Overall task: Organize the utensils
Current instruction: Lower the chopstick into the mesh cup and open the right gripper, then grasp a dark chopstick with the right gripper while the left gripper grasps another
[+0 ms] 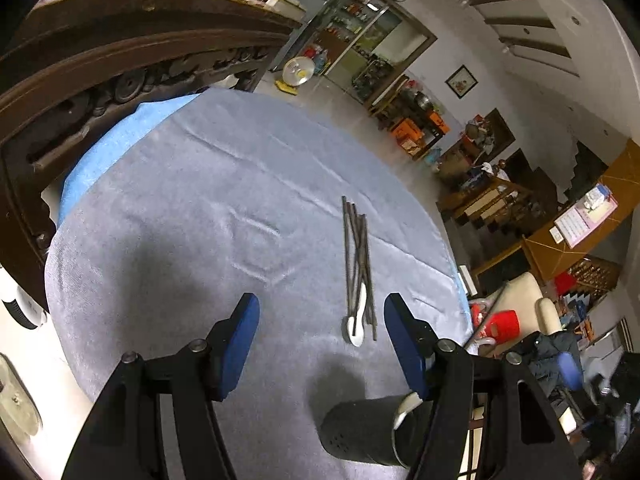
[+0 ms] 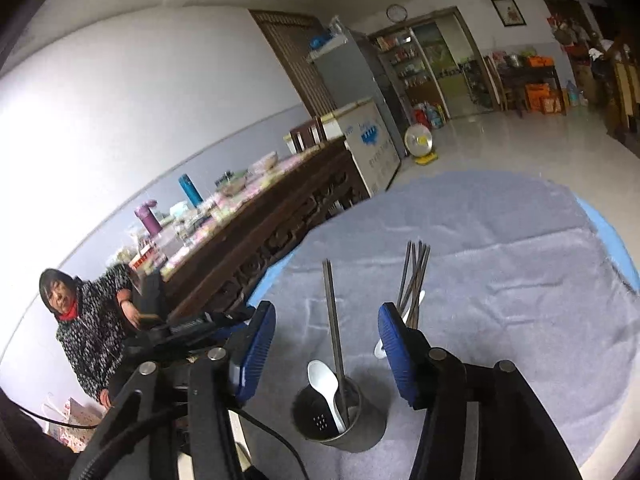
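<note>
Two chopsticks (image 2: pixel 334 320) and a white spoon (image 2: pixel 326 388) already stand in the perforated metal holder (image 2: pixel 340 424), upright so they stay sorted. The rest, a bundle of chopsticks (image 1: pixel 358 264) with another white spoon (image 1: pixel 357 322), lies flat on the grey cloth-covered surface (image 1: pixel 200 200), just beyond the holder, probably awaiting pickup. The right gripper (image 2: pixel 327 344) hangs above the holder, fingers parted and gripping nothing. The left gripper (image 1: pixel 322 338) faces the bundle, fingers spread wide, empty, touching nothing.
</note>
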Tool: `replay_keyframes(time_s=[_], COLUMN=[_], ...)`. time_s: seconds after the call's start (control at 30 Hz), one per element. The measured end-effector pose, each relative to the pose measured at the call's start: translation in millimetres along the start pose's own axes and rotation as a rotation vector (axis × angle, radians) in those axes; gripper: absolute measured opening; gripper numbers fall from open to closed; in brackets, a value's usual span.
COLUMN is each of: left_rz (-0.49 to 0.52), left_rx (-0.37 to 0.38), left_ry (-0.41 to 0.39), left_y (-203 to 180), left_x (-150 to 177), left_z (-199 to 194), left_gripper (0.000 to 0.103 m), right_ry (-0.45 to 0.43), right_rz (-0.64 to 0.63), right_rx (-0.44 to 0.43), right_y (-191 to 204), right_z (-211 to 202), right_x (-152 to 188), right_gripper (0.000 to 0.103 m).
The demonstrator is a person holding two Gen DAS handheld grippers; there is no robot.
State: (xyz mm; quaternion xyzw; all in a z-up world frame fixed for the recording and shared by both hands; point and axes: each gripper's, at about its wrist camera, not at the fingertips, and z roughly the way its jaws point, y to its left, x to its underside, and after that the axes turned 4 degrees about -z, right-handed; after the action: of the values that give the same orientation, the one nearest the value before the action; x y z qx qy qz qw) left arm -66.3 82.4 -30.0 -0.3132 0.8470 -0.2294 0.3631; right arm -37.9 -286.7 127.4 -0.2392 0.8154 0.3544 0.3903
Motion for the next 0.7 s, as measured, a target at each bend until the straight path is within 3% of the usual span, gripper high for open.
replay_keyframes(time_s=[0.17, 0.33, 0.53, 0.63, 0.7], left_rz=[-0.017, -0.021, -0.024, -0.025, -0.026], left_rx=[-0.028, -0.06, -0.108, -0.128, -0.142], left_ry=[-0.002, 0.029, 0.093, 0.122, 0.147], left_y=[8.3, 15.8, 27.3, 34.1, 37.6], left_x=[-15.8, -21.1, -18.9, -19.0, -18.4], left_z=[12.6, 30.4, 55.1, 66.5, 76.0], left_gripper=[0.066, 0.066, 0.066, 0.066, 0.066], right_ry=[-0.091, -0.102, 0.106, 0.256, 0.414], right_rz=[0.032, 0.097, 0.327, 0.407, 0.415], right_rx=[-0.005, 0.036, 0.073, 0.108, 0.17], right_y=[-14.7, -53.0, -148.5, -188.3, -208.5], right_z=[-33.3, -38.5, 18.6, 55.3, 86.5], right_x=[-15.3, -28.4, -25.1, -15.8, -7.4], right_gripper=[0.062, 0.063, 0.063, 0.062, 0.06])
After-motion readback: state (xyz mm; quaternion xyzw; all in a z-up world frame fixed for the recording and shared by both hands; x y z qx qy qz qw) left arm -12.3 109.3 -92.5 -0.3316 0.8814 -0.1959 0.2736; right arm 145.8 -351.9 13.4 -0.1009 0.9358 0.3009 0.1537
